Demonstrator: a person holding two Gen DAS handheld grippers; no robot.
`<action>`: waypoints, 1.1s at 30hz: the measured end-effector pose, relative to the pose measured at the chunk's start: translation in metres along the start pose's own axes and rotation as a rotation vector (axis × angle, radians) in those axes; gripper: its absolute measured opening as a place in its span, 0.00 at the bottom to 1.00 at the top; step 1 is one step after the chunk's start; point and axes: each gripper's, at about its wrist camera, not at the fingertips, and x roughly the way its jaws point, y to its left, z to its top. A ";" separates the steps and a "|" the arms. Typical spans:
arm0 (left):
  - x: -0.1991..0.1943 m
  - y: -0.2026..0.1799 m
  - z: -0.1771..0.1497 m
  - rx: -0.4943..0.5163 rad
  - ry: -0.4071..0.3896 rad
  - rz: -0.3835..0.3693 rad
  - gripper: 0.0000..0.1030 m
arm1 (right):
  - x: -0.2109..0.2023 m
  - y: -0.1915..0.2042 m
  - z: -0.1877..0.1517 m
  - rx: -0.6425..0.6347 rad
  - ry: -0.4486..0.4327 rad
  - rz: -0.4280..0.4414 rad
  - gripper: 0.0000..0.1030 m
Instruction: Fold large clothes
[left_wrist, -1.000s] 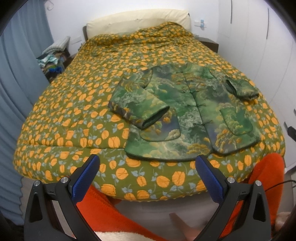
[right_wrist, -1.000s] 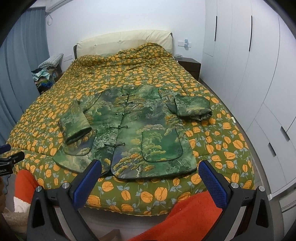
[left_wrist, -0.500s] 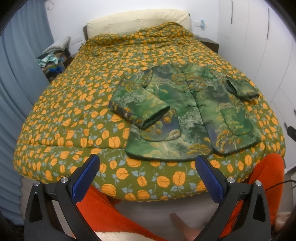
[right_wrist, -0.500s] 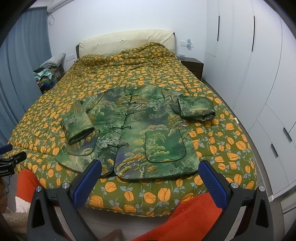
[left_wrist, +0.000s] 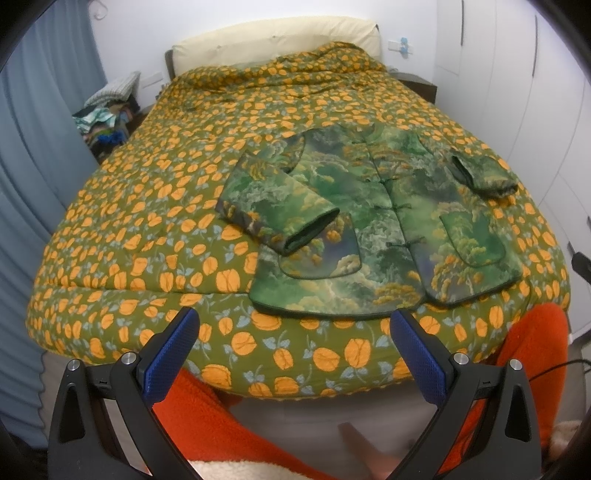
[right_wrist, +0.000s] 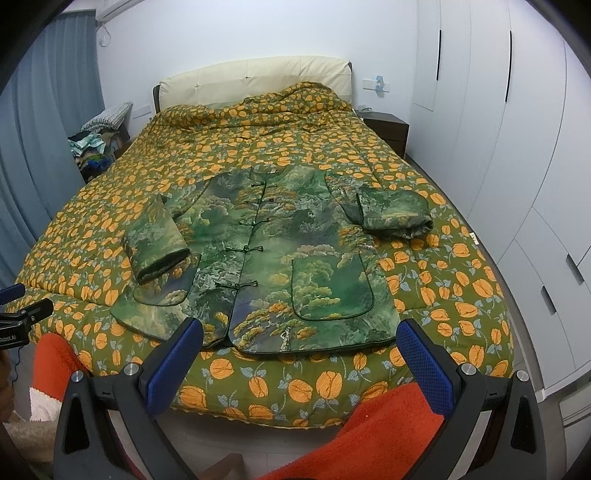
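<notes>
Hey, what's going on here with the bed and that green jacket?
A person in orange fleece sleeves stands at the foot of a bed, holding a two-finger gripper in each hand. A green landscape-print padded jacket lies front-up and buttoned on the orange-leaf quilt, with both sleeves folded in. The left gripper and right gripper are both open, short of the jacket's hem, touching nothing. The body of the jacket is not yet folded.

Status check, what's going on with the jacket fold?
Left gripper and right gripper open, empty, short of the bed. Jacket flat, buttoned, both sleeves folded in. Nothing in the way.
</notes>
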 end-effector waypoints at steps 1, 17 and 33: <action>0.000 0.000 0.000 0.000 0.001 -0.001 1.00 | 0.001 0.000 -0.001 0.000 0.002 0.000 1.00; 0.013 0.007 -0.006 -0.011 0.011 0.019 1.00 | 0.006 -0.002 -0.005 0.006 0.011 -0.009 1.00; 0.283 0.083 0.023 -0.051 0.351 -0.170 0.96 | 0.128 -0.091 0.007 0.166 0.097 0.096 1.00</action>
